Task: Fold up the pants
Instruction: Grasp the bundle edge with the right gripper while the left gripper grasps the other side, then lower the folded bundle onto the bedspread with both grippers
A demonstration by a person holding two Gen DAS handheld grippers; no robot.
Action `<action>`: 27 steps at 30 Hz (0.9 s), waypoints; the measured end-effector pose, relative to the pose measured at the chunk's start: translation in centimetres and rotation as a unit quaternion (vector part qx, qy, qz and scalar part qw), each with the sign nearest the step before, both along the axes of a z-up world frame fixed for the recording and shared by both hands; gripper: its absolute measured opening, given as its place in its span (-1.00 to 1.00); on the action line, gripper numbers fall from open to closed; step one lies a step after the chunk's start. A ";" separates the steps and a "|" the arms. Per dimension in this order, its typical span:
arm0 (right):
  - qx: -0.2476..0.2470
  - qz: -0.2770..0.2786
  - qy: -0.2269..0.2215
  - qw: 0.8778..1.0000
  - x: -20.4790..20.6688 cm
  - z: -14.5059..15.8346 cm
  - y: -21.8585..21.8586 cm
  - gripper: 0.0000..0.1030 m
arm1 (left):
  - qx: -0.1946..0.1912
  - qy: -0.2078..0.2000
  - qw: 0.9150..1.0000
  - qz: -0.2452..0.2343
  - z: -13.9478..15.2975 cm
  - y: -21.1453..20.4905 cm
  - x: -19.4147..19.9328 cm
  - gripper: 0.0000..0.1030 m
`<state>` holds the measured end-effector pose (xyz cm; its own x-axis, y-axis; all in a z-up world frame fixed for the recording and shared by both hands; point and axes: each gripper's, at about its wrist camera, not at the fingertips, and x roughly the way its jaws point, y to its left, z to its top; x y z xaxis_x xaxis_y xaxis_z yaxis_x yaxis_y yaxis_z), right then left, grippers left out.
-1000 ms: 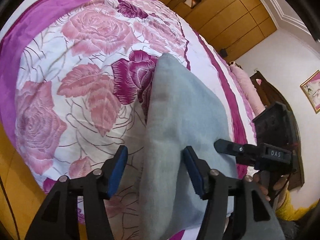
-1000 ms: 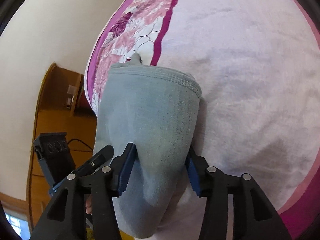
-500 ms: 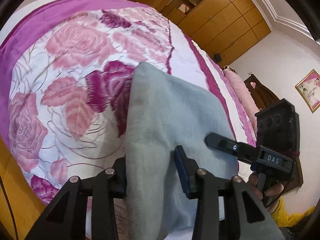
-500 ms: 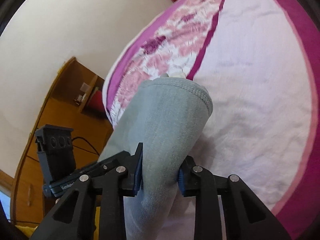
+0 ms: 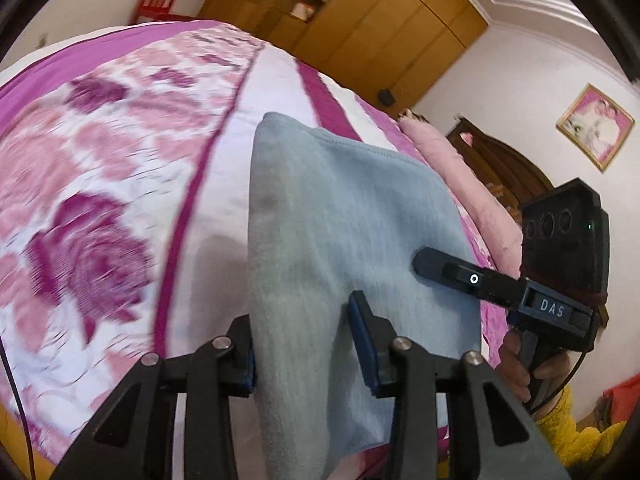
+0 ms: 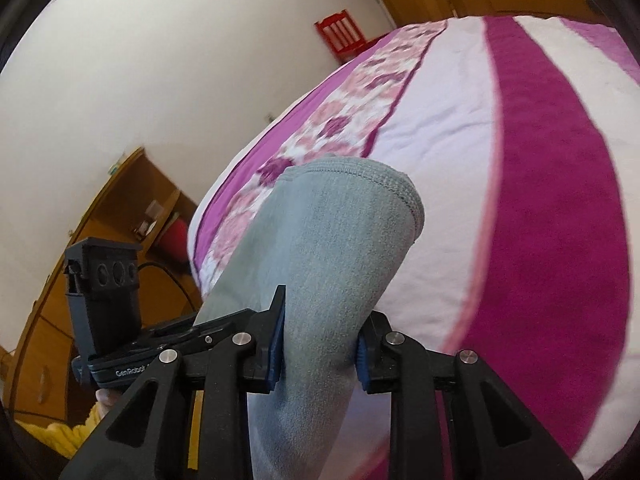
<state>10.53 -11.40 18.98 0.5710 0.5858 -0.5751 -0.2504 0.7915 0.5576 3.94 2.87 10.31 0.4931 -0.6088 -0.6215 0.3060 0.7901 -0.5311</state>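
Note:
The light blue-grey pants [image 5: 340, 208] lie folded on the bed, their near end raised between my grippers. My left gripper [image 5: 306, 344] is shut on the near left edge of the pants. My right gripper [image 6: 320, 340] is shut on the near right part of the pants [image 6: 340, 240], with the hemmed edge pointing away. The right gripper also shows in the left wrist view [image 5: 480, 280], beside the pants. The left gripper shows at the left of the right wrist view [image 6: 160, 344].
The bed has a pink and purple floral bedspread [image 5: 100, 200] with white and magenta stripes [image 6: 540, 240]. A pink pillow [image 5: 460, 176] lies at the headboard. Wooden wardrobes [image 5: 380, 32] and a red chair [image 6: 340, 34] stand beyond the bed.
Both grippers have closed on the near end of the pants and lifted it. They have tilted up and moved forward, so more of the room shows.

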 end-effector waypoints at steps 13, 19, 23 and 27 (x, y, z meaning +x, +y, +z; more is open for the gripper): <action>-0.023 -0.052 -0.018 0.998 2.0 1.0 -10.5 -0.45 | 0.020 -0.019 0.997 -0.076 1.3 -11.8 6.5 -0.24; -0.053 -0.060 -0.030 0.996 3.6 1.1 -13.7 -0.45 | 0.035 -0.020 0.995 -0.095 1.0 -16.2 8.9 -0.24; -0.073 -0.068 -0.029 0.995 5.4 0.3 -15.3 -0.45 | 0.053 -0.021 0.992 -0.110 0.5 -19.0 10.7 -0.24; -0.094 -0.074 -0.010 0.993 7.6 -2.1 -16.8 -0.45 | 0.066 -0.015 0.990 -0.124 -0.8 -21.4 12.5 -0.24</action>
<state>18.18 -28.21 16.92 0.6545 0.3778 -0.6549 -0.1329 0.9102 0.3923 16.49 -18.58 9.46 0.3592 -0.6279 -0.6904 0.5131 0.7508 -0.4159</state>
